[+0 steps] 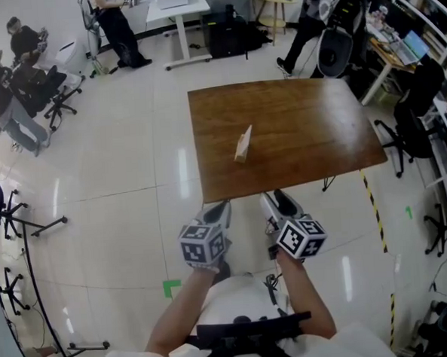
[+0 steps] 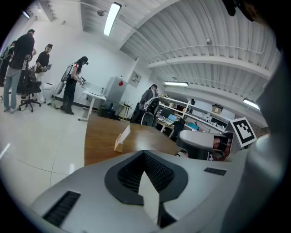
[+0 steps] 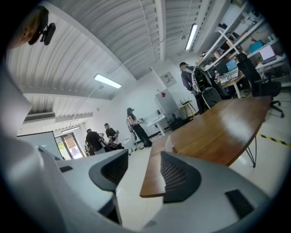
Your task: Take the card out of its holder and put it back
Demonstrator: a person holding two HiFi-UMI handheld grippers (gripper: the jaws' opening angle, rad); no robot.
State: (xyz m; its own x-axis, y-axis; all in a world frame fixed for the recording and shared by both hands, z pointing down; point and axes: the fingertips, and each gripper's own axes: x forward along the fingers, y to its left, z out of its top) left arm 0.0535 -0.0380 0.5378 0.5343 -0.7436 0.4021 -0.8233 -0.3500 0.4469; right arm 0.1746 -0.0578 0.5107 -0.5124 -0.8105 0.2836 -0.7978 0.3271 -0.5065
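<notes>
White card (image 1: 244,139) in wooden holder (image 1: 240,157)

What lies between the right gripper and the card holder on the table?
Only bare wooden table, seen in the head view: nothing stands between the right gripper and the card holder.

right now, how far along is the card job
Done: nothing certain. The white card stands in its small tan holder on the brown wooden table, either untouched or already put back. In hand: nothing; the left gripper is shut and empty, the right gripper open and empty, both near the table's front edge, short of the card. Left, if untouched: pull the card and reinsert it.
</notes>
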